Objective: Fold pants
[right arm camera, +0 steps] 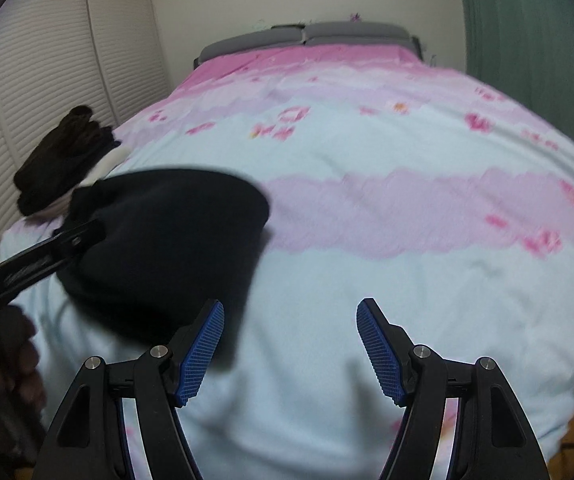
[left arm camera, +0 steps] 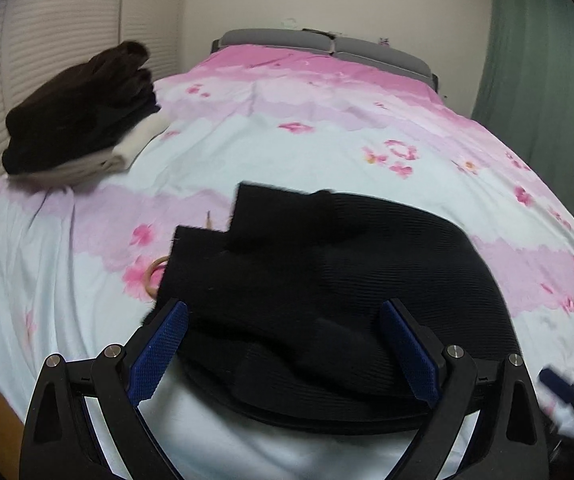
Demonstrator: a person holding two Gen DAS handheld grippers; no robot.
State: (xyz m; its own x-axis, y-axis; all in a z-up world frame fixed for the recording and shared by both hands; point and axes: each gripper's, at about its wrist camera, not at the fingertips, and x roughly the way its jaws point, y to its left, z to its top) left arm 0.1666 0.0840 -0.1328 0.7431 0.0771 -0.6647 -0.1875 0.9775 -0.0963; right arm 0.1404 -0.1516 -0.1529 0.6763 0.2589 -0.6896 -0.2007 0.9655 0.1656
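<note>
- While the pants (left arm camera: 327, 300) lie bunched on the near part of the bed (left arm camera: 287, 140), the step in hand looks like a further fold or a tidy-up of the bundle, which already seems folded at least once.
- Both claws are spread: the left gripper (left arm camera: 285, 340) straddles the near edge of the pants with cloth between its jaws, not pinched; the right gripper (right arm camera: 291, 344) hangs over bare sheet just right of the pants, with nothing between its jaws.
- To do it well, I would say the left gripper should close on all layers at the near edge, not only the top one, so the fold travels as one.
- The right gripper would best take the matching edge on its side, so both lift evenly and the hems (left arm camera: 215, 236) at the far left line up.
- The pants are black, with a fine ribbed knit; they look thick and limp, likely to sag between two grip points.
- Two squared leg ends step out at the far left; the right side curves in a soft rounded fold.
- A thin tan ring (left arm camera: 153, 276) peeks from under the left edge and might get dragged.
- The sheet is smooth, pale blue with pink bands and flowers.
- A stack (left arm camera: 83, 116) of dark and pale folded clothes sits far left.
</note>
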